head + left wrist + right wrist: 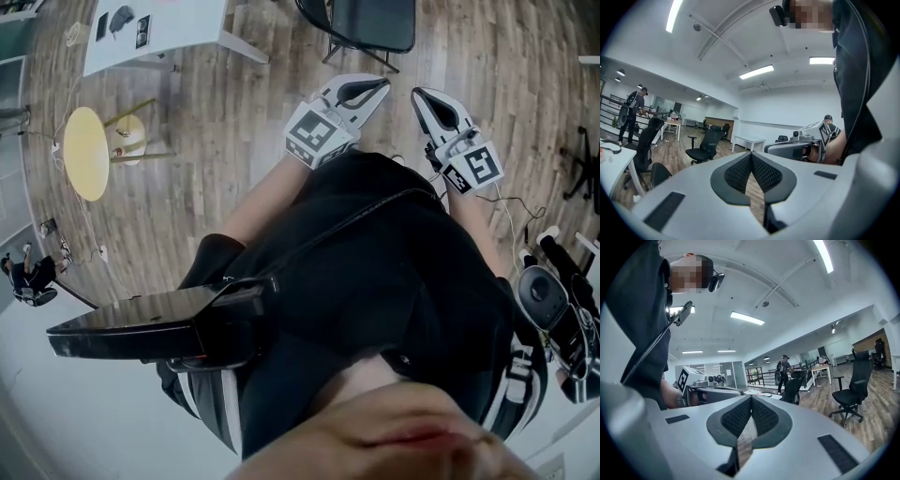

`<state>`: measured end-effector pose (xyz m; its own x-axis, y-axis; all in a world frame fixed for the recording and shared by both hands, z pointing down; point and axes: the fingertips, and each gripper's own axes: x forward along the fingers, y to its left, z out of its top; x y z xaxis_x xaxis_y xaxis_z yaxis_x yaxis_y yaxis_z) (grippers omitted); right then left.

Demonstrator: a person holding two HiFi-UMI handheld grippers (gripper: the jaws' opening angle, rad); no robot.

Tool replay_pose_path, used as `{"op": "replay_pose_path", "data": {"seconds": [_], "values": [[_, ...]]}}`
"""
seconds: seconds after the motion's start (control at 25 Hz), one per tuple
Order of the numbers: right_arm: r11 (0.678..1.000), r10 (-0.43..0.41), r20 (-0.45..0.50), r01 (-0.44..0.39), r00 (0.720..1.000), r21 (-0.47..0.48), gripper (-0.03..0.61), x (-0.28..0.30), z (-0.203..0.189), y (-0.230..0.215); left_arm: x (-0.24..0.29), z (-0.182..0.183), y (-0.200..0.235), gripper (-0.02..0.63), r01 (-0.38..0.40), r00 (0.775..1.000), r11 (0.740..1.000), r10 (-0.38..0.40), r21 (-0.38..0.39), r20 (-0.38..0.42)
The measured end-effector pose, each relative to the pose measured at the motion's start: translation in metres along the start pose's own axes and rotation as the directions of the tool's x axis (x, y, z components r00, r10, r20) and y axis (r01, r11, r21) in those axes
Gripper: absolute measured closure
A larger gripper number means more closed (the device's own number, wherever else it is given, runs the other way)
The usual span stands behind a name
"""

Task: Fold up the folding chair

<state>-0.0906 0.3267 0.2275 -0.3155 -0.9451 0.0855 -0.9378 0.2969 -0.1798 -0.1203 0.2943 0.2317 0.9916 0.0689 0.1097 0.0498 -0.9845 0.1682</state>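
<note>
Head view, left to right. A yellow round table (86,153) and a white table (155,33) stand on the wooden floor (244,103), well apart from the work.

The left gripper (381,84) is held out level in front of the person. Its jaws are clenched on each other with nothing between them, and its own view shows the two dark pads meeting along one seam.

The folding chair (370,23) stands on the floor straight ahead of both grippers. It appears not yet folded, with its dark seat spread flat and thin frame bars reaching the floor on the near side. The picture's upper edge cuts it off, so the back, and thus which way the chair faces, cannot be told. The visible seat runs broadside, its long edge crosswise to the line along which the grippers point.

The right gripper (419,94) is likewise clenched and empty, and lies beside its partner.

Both tips are near the chair without touching it. The left lines up under the seat, the right toward the seat's right corner, so neither is clearly nearer.
</note>
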Motion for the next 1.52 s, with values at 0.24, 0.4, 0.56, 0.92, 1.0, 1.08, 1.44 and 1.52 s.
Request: {"op": "replay_pose_path", "data": {"seconds": [0.24,0.4,0.56,0.92,1.0,1.08,1.44,1.52], "values": [[0.999,-0.036,-0.018,0.036,0.999,0.012,0.568,0.047,-0.003,0.000,-0.020,0.001,0.040,0.609,0.037,0.999,0.999,-0.037,-0.027,0.002],[0.997,-0.068,-0.020,0.068,0.998,0.024,0.568,0.075,-0.003,-0.004,-0.033,-0.001,0.074,0.609,0.044,0.999,0.999,-0.044,-0.031,-0.012],[0.994,-0.102,-0.024,0.103,0.995,0.043,0.567,0.090,-0.004,-0.007,-0.042,-0.002,0.104,0.609,0.043,0.999,0.999,-0.044,-0.034,-0.017],[0.991,-0.120,-0.025,0.122,0.992,0.051,0.567,0.102,-0.007,-0.025,-0.032,0.002,0.128,0.609,0.035,0.999,0.998,-0.035,-0.048,-0.002],[0.992,-0.118,-0.016,0.118,0.993,0.051,0.568,0.103,-0.005,-0.035,-0.026,0.004,0.130,0.609,0.029,1.000,0.998,-0.030,-0.048,-0.005],[0.992,-0.111,-0.008,0.112,0.994,0.051,0.568,0.104,-0.003,-0.047,-0.018,0.005,0.132,0.609,0.022,1.000,0.999,-0.023,-0.045,-0.009],[0.998,-0.040,0.019,0.039,0.999,0.046,0.568,0.104,0.004,-0.123,0.050,0.012,0.151,0.609,-0.039,0.998,0.999,0.037,-0.036,-0.041],[0.999,-0.028,0.017,0.027,0.999,0.040,0.568,0.101,0.007,-0.144,0.073,0.016,0.153,0.609,-0.040,0.998,0.999,0.038,-0.025,-0.051]]}}
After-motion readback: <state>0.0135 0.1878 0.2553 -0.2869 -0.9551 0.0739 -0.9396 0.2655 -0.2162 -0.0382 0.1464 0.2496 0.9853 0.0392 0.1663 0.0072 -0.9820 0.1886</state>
